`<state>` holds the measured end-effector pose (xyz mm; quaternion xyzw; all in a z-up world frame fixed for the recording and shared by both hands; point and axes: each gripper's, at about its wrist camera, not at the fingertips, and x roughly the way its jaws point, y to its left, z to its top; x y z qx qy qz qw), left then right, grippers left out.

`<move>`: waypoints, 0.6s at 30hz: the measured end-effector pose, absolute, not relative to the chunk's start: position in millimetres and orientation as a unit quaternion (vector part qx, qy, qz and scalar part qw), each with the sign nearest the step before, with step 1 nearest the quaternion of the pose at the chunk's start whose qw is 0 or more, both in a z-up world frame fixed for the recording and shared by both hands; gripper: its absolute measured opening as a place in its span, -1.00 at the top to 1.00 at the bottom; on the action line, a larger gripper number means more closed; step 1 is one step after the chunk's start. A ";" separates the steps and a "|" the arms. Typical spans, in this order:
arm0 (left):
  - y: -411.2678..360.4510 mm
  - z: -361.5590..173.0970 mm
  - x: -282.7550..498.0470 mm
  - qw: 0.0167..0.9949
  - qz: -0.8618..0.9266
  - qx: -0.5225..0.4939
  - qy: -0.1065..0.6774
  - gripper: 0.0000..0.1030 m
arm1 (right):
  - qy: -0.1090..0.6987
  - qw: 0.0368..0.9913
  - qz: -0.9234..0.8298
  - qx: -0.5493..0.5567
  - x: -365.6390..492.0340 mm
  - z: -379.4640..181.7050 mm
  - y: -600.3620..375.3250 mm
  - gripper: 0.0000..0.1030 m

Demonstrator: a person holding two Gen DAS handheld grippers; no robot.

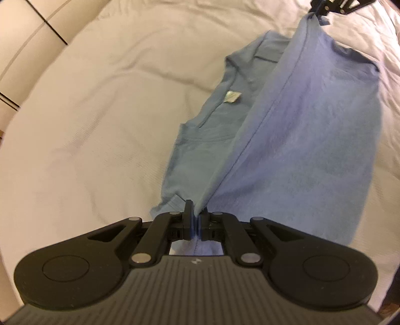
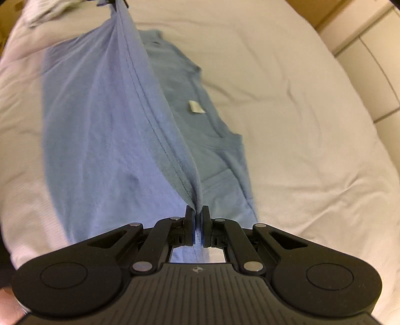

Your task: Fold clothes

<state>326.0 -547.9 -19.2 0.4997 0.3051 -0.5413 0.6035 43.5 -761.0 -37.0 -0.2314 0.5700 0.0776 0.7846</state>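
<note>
A light blue T-shirt [image 1: 300, 140] lies partly on a white bed sheet [image 1: 100, 125], with one long stitched edge lifted and stretched taut between my two grippers. My left gripper [image 1: 196, 212] is shut on one end of that edge. My right gripper [image 2: 197, 212] is shut on the other end; it also shows in the left wrist view [image 1: 322, 10] at the top. The shirt [image 2: 100, 125] hangs below the taut edge. Its lower layer rests flat, showing the neckline and a small white label [image 1: 232, 96], also in the right wrist view [image 2: 196, 107].
The white sheet [image 2: 300, 125] spreads wide around the shirt. Cream cabinet panels with dark seams [image 1: 30, 30] stand beyond the bed edge, also in the right wrist view [image 2: 370, 75]. A crumpled pale cloth [image 2: 47, 12] lies at the far corner.
</note>
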 end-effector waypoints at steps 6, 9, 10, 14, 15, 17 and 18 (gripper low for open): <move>-575.9 -59.6 365.3 0.604 -0.537 0.469 0.356 0.95 | 0.591 0.780 0.066 -0.194 82.5 -79.5 -789.9 0.96; -586.1 -77.6 375.8 0.606 -0.530 0.459 0.376 0.92 | 0.600 0.779 0.063 -0.172 95.0 -98.3 -804.0 0.95; -589.1 -83.2 379.0 0.607 -0.527 0.456 0.382 0.91 | 0.601 0.779 0.063 -0.165 97.9 -103.2 -808.8 0.93; -591.2 -92.6 395.8 0.638 -0.492 0.423 0.415 0.68 | 0.603 0.784 0.060 -0.135 109.5 -121.0 -828.3 0.74; -590.9 -93.8 400.7 0.649 -0.480 0.411 0.424 0.49 | 0.600 0.788 0.053 -0.123 110.4 -122.7 -834.4 0.64; -586.6 -91.7 410.5 0.671 -0.457 0.378 0.445 0.43 | 0.592 0.799 0.029 -0.097 110.2 -122.2 -847.2 0.45; -583.0 -89.0 414.3 0.678 -0.450 0.361 0.456 0.43 | 0.588 0.805 0.017 -0.084 110.0 -122.0 -853.7 0.43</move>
